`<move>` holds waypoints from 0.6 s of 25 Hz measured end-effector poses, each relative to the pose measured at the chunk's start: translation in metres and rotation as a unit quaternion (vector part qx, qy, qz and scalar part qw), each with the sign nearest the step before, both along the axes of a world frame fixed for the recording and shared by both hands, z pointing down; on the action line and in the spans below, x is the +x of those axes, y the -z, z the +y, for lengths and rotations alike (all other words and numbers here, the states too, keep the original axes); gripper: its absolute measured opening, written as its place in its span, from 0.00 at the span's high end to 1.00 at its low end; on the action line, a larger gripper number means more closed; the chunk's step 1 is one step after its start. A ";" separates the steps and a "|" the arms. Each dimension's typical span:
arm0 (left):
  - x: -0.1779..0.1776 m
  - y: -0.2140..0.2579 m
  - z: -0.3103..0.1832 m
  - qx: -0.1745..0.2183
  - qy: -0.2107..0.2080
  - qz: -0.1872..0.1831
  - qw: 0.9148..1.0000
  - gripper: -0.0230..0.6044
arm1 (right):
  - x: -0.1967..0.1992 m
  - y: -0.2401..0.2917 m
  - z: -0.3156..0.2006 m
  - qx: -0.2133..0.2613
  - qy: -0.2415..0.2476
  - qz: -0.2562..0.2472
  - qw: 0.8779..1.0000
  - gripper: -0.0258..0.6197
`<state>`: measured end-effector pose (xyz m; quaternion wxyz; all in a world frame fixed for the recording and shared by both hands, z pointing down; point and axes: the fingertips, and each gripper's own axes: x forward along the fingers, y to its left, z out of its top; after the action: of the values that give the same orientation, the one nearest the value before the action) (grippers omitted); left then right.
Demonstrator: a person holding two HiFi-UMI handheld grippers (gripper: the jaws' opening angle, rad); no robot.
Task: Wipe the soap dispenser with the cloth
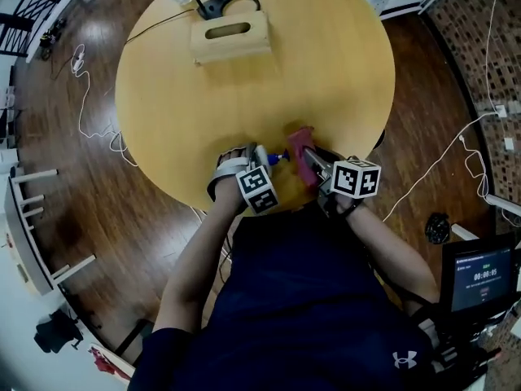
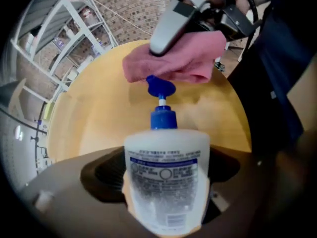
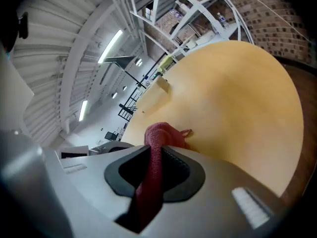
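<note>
Now both forearms reach out from the person's body over the near edge of the round table (image 1: 326, 63), wrists close together. The left hand (image 1: 230, 169) tips its claw (image 2: 166, 197) down toward the tabletop, while the right hand (image 1: 348, 206) aims the right claw (image 3: 153, 167) across the table at a shallower slant.

The left claw is clamped on the soap dispenser (image 2: 166, 177), a white bottle that fills the space between the jaws, with its blue pump (image 2: 160, 87) pointing away from the claw. The right claw is closed on the red cloth (image 3: 159, 135), a thin fold pinched between the dark pads and a bunched end sticking out ahead of the tips.

From the left claw, the cloth hangs just beyond the pump's head, with the right claw above it; whether cloth and pump touch cannot be told. The bottle hides the left claw's fingertips, its base is cut off by the frame, and its label print is too blurred to read. In the head view, the left hand and marker cube cover most of the bottle.
</note>
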<state>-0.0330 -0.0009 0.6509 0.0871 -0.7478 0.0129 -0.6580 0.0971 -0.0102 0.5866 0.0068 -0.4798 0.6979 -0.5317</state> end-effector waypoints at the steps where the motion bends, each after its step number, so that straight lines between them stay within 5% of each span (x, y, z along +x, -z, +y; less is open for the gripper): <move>1: -0.001 0.000 -0.002 -0.005 0.007 0.005 1.000 0.21 | -0.002 -0.004 0.001 -0.007 0.001 -0.010 1.000 0.85; 5: -0.005 0.010 0.002 -0.010 0.021 0.022 0.999 0.21 | -0.015 -0.011 -0.002 -0.011 0.009 -0.029 0.999 0.85; 9: -0.009 0.029 0.016 -0.021 0.083 0.061 0.994 0.19 | -0.019 -0.016 -0.008 -0.013 0.023 -0.026 0.999 0.85; 15: -0.021 0.032 0.016 0.004 0.119 0.087 0.989 0.20 | -0.015 -0.022 -0.007 -0.020 0.039 -0.018 0.999 0.85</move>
<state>-0.0541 0.0149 0.6187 0.0093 -0.7950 0.1119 -0.5961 0.0816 -0.0173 0.6085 -0.0109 -0.4422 0.7051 -0.5543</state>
